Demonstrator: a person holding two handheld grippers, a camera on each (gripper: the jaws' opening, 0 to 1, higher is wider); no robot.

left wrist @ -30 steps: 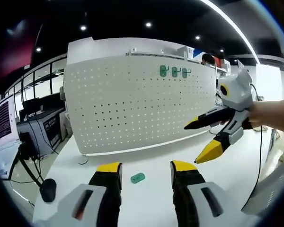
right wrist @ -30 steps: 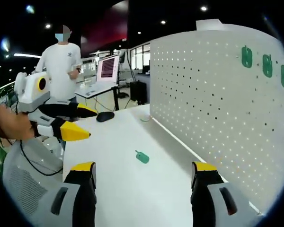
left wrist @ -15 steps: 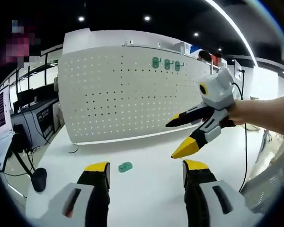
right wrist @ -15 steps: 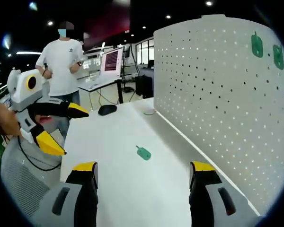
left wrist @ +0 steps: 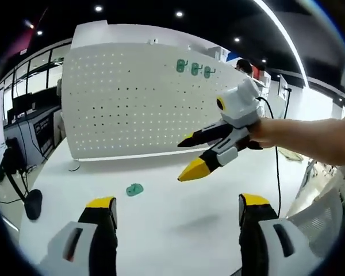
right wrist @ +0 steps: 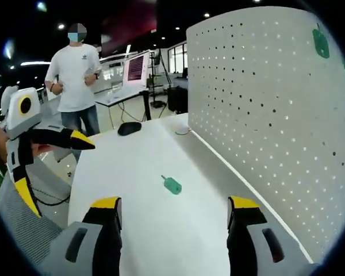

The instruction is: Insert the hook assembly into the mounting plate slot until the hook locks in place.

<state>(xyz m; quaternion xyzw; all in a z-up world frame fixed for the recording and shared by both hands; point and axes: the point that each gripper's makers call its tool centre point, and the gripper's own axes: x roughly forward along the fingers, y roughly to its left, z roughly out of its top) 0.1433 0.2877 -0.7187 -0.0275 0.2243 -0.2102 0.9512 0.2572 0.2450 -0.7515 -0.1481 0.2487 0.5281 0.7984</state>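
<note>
1. The green hook (left wrist: pixel 134 189) lies on the white table (left wrist: pixel 178 230), near the pegboard (left wrist: pixel 132 103).
2. The left gripper (left wrist: pixel 171 210) is spread wide, holding nothing, short of the hook.
3. The right gripper (right wrist: pixel 171 208) is also wide apart and empty, the hook just beyond it.

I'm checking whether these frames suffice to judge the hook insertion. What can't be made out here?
- Green hook on the table: too small in both views to show its shape.
- Hooks on the pegboard: too small in the left gripper view; cut by the edge in the right gripper view.
- Mounting slot: indistinguishable among the pegboard holes.
</note>
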